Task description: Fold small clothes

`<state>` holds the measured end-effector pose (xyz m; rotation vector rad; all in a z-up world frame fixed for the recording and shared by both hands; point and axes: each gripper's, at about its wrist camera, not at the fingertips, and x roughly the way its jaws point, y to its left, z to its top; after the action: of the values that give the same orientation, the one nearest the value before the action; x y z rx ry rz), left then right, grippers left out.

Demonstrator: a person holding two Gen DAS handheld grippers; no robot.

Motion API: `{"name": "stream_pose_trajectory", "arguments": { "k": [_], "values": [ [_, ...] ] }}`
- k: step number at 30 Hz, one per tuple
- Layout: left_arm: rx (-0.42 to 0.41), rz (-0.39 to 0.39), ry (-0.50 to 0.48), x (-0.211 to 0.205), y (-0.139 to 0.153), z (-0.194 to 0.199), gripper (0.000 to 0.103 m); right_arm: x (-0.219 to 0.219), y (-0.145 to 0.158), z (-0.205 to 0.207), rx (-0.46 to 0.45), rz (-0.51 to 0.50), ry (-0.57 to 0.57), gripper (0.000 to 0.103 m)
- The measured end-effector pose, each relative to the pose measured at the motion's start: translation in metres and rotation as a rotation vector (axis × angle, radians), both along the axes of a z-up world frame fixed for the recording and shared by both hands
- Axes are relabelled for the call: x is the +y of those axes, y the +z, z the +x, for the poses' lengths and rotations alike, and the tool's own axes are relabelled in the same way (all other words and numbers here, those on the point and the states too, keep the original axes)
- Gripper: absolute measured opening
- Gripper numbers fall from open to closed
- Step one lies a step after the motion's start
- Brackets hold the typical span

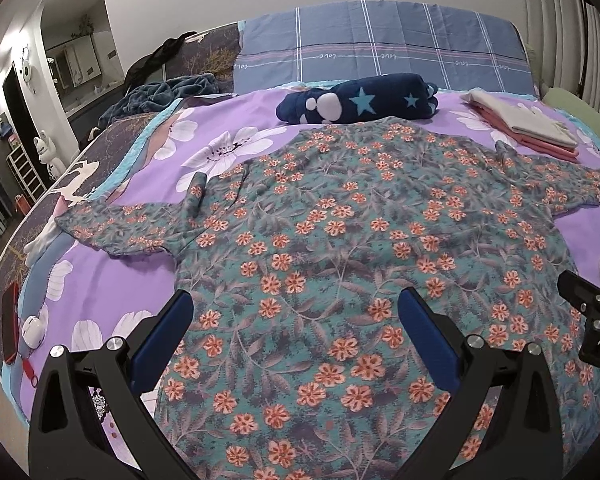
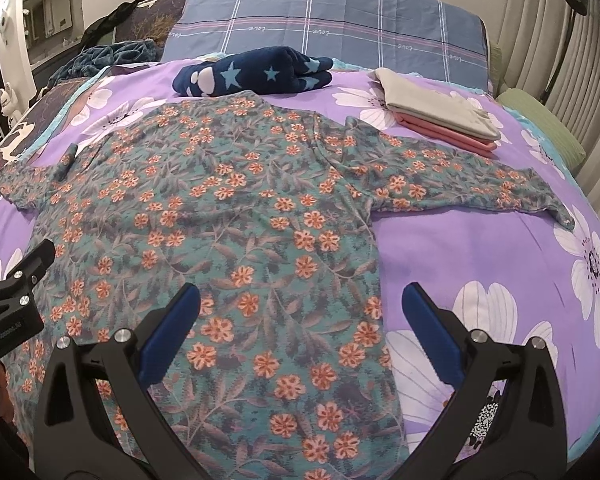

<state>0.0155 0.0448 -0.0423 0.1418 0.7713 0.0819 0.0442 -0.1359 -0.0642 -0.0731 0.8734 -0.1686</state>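
Observation:
A teal shirt with orange flowers (image 1: 340,240) (image 2: 228,216) lies spread flat on the purple flowered bed cover (image 1: 112,280) (image 2: 480,248), both short sleeves stretched out sideways. My left gripper (image 1: 296,308) hovers open above the shirt's lower body, nothing between its blue pads. My right gripper (image 2: 300,304) also stands open, over the shirt's right side edge; its left finger is over the cloth, its right finger over bare cover. Each gripper's black frame shows at the edge of the other's view.
A rolled navy star-print fleece (image 1: 356,100) (image 2: 256,70) lies just beyond the shirt. A folded stack, beige on pink (image 1: 524,124) (image 2: 440,116), sits at the far right. A blue checked pillow (image 1: 380,48) lies behind. A red phone (image 1: 10,328) and small white object rest at the bed's left edge.

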Motion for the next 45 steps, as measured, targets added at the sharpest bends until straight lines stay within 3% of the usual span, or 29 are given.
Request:
{"name": "stream_pose_trajectory", "arguments": {
  "k": [11,18,26,36,45],
  "values": [
    [0.01,-0.024,0.005,0.006,-0.007,0.005,0.102,0.003,-0.002,0.003,0.006,-0.012,0.009,0.101],
    [0.019,-0.122,-0.008,0.021,-0.01,0.01,0.102,0.002,-0.009,0.01,0.025,-0.014,0.003,0.101],
    [0.003,-0.181,-0.041,0.025,-0.005,0.012,0.102,0.003,-0.01,0.015,0.029,-0.016,0.003,0.101],
    [-0.028,-0.168,-0.077,0.021,0.003,0.012,0.102,0.01,-0.013,0.023,0.04,-0.009,0.016,0.101],
    [-0.004,-0.16,-0.027,0.044,-0.01,0.025,0.102,0.01,-0.021,0.031,0.064,-0.019,0.012,0.101]
  ]
}}
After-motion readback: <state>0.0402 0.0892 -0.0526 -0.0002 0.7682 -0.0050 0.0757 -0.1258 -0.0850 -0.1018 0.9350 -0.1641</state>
